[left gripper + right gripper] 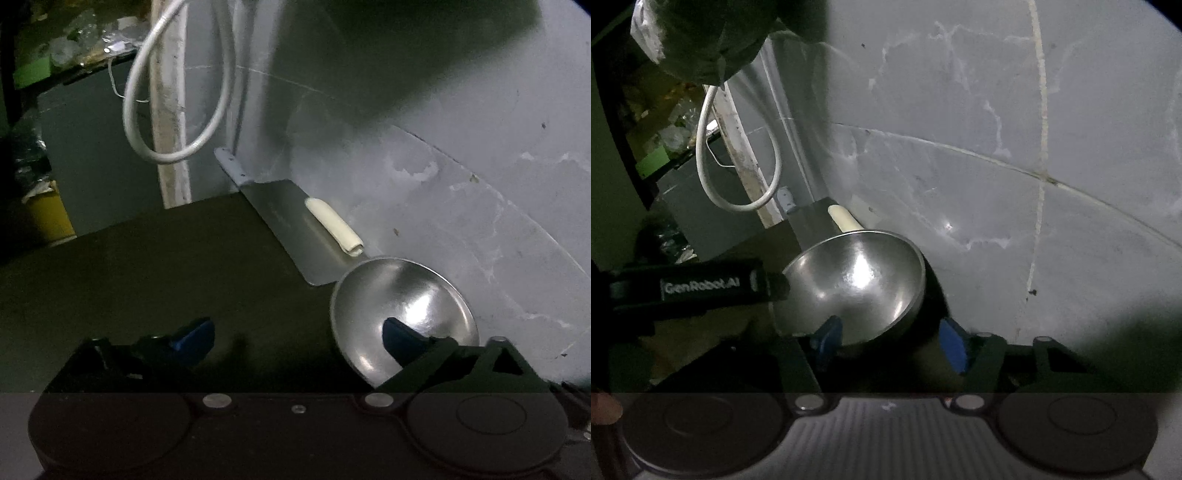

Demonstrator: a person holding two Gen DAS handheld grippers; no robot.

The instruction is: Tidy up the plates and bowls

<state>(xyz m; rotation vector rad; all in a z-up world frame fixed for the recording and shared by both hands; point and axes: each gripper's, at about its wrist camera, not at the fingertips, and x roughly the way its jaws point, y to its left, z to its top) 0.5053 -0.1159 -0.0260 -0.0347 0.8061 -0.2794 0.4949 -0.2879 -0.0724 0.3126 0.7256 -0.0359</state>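
I have the steel bowl (pixel 855 286) on the dark desk (pixel 147 266) by the wall. My right tool (pixel 890 341) straddles its near rim, jaws apart, for a rim grip; my left tool (pixel 295 339), spread wide, has one finger (pixel 400 341) inside.

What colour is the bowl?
Shiny silver metal bowl; shows best in the right wrist view.

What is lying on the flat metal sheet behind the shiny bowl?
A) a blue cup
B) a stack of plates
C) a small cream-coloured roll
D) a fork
C: a small cream-coloured roll lies on the flat metal sheet, just behind the steel bowl by the wall; no fork, cup or plates are there.
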